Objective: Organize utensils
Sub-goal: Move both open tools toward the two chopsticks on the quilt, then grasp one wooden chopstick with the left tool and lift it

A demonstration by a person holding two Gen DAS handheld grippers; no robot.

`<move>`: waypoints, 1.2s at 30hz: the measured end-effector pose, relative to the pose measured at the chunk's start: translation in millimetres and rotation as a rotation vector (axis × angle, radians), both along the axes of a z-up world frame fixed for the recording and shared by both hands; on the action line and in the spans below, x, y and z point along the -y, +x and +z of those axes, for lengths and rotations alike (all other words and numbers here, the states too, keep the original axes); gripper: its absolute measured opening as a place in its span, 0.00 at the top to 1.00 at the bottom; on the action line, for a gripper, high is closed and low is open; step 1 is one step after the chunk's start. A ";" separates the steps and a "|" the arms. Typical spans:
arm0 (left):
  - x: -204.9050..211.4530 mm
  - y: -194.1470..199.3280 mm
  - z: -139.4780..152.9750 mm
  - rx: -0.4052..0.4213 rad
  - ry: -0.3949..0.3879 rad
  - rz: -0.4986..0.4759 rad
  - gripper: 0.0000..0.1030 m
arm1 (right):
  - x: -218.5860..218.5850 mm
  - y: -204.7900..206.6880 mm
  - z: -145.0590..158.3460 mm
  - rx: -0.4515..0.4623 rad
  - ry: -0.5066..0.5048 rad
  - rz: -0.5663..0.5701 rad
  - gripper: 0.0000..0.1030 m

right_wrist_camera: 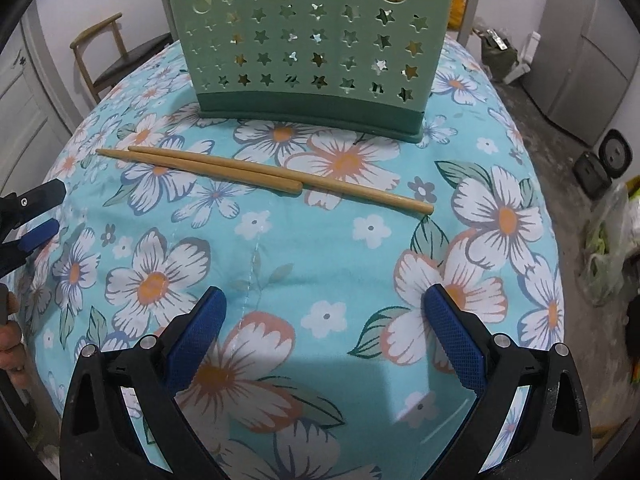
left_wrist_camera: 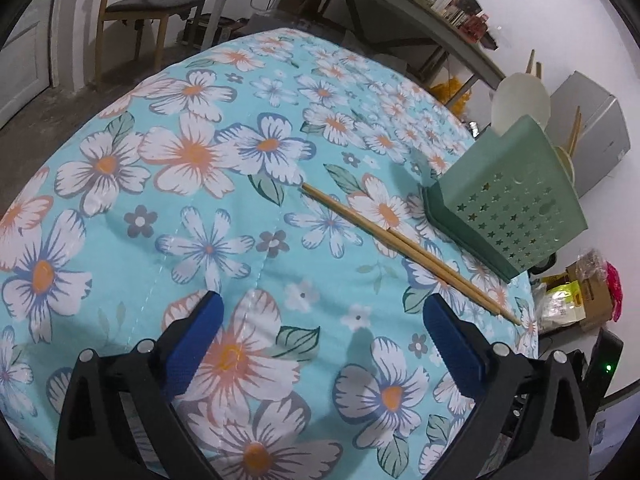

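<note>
Left wrist view: left gripper [left_wrist_camera: 322, 312] fingers spread wide, nothing between them, blue textured pads on black frames, poised over the counter [left_wrist_camera: 120, 240]. Counter covered w/ glossy turquoise cloth, large white-and-orange flower print, stitched seam down the middle. Two chopsticks [left_wrist_camera: 400, 240], pale wood, tapered, lie side by side and touching, ahead and to the right of the fingers, slanting toward the counter's right edge. Just beside them stands the utensil holder [left_wrist_camera: 508, 196]: pale green plastic box, star-shaped cut-outs, darker green base; wooden sticks and a round white item rise from its top. Wooden chair [left_wrist_camera: 152, 8] w/ dark seat beyond the counter.

Right wrist view: right gripper [right_wrist_camera: 324, 304] fingers likewise wide apart, empty, same blue pads. Chopsticks [right_wrist_camera: 260, 176] lie flat across the cloth ahead of the fingers, ends staggered, between gripper and holder [right_wrist_camera: 312, 40]. Holder upright, near the chopsticks but not touching; wooden pieces visible through its upper holes. Left gripper [right_wrist_camera: 44, 212] seen at left edge, apart from the chopsticks.
</note>
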State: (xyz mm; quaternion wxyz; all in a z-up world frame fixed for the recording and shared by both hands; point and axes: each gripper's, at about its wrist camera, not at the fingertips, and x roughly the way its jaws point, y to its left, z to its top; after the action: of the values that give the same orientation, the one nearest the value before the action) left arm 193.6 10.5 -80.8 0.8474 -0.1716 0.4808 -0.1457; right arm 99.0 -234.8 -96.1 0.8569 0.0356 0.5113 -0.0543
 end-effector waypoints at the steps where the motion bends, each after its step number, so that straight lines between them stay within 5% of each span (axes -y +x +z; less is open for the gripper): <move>1: 0.4 1.9 1.6 -0.010 0.004 0.009 0.05 | 0.2 -0.5 0.3 0.001 0.001 -0.003 0.07; 9: -4.7 36.3 7.0 -0.060 -0.213 0.030 0.06 | 0.3 -2.1 -0.2 0.006 0.009 -0.004 0.07; 13: -13.1 61.2 -7.1 -0.172 -0.385 0.094 0.24 | 0.4 -2.6 0.4 0.010 0.012 -0.003 0.07; 19: -20.4 78.2 -27.0 -0.305 -0.530 0.211 0.47 | 0.2 -3.5 0.6 0.011 0.011 0.000 0.07; 30: -28.0 83.4 -49.2 -0.420 -0.619 0.379 0.92 | 1.0 -3.6 1.3 0.012 0.013 0.001 0.07; 36: -33.8 70.1 -47.3 -0.389 -0.621 0.385 0.93 | 1.3 -4.1 1.4 0.014 0.014 0.002 0.07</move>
State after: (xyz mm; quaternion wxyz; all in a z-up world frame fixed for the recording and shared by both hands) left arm 263.6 44.3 -128.1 0.6605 -0.5303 0.5243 -0.0874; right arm 94.9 -236.1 -94.7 0.8602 0.0415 0.5059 -0.0493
